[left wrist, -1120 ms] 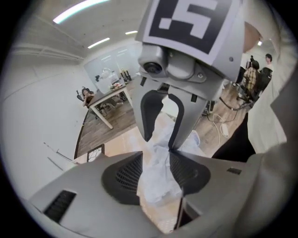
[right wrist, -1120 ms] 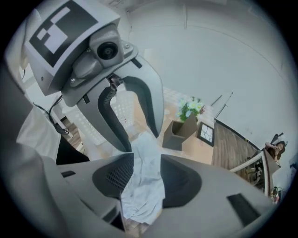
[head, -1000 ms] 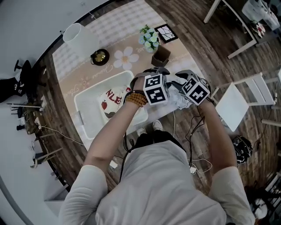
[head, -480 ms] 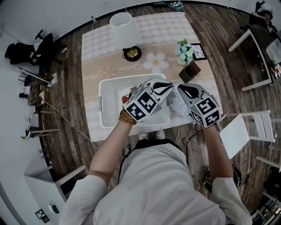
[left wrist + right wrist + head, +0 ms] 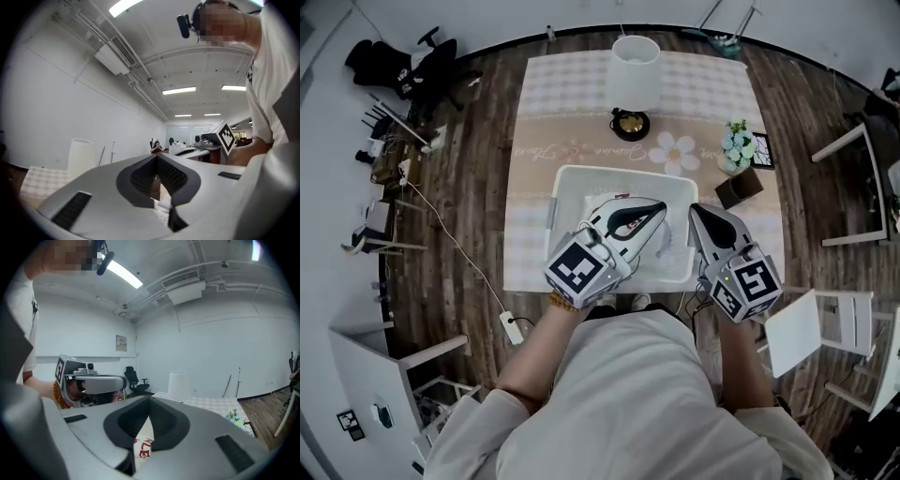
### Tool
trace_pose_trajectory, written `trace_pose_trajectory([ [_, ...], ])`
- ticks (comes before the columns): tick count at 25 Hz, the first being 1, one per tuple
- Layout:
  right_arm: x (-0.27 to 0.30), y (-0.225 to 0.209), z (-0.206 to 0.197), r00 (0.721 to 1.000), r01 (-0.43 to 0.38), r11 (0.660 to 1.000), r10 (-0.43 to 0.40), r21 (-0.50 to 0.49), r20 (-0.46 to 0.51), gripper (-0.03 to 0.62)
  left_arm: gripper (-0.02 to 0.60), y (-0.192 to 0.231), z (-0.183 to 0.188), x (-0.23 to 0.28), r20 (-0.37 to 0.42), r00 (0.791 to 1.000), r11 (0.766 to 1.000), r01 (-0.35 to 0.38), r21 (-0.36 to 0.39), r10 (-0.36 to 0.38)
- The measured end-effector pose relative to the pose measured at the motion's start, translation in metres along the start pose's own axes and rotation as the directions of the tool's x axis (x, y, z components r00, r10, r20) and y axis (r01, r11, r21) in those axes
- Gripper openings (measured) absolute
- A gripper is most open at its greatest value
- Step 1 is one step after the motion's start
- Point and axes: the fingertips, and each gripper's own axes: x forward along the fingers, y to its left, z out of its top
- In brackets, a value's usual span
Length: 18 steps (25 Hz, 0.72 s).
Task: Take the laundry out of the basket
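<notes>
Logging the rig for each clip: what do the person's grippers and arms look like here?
The left gripper and right gripper are pale grey shells with black inner pads, each carrying a cube with black-and-white square markers. A beaded bracelet sits on the left wrist; the shirt is pale, short-sleeved.

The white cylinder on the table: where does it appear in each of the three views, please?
Head view: the white cylinder stands at top centre, at the table's far end.
Left gripper view: low on the left, in front of the white wall.
Right gripper view: a little right of centre, at mid height.
Shared landmark: the checked tablecloth under it, also seen at and.
</notes>
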Motion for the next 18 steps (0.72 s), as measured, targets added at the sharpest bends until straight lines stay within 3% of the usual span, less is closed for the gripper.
trace_pose_trajectory([
  [6, -0.006, 0.024, 0.021, 0.997, 0.023, 1.0, -0.022, -0.006, 0.069, 0.003, 0.008, 0.001, 0.019, -0.026, 0.072, 0.995, 0.997, -0.07, -0.037, 0.073],
  [18, 0.005, 0.029, 0.018, 0.998, 0.045, 0.999, -0.044, -0.009, 0.054, 0.003, 0.031, 0.018, 0.009, -0.039, 0.031, 0.991, 0.99, -0.133, -0.036, 0.134],
])
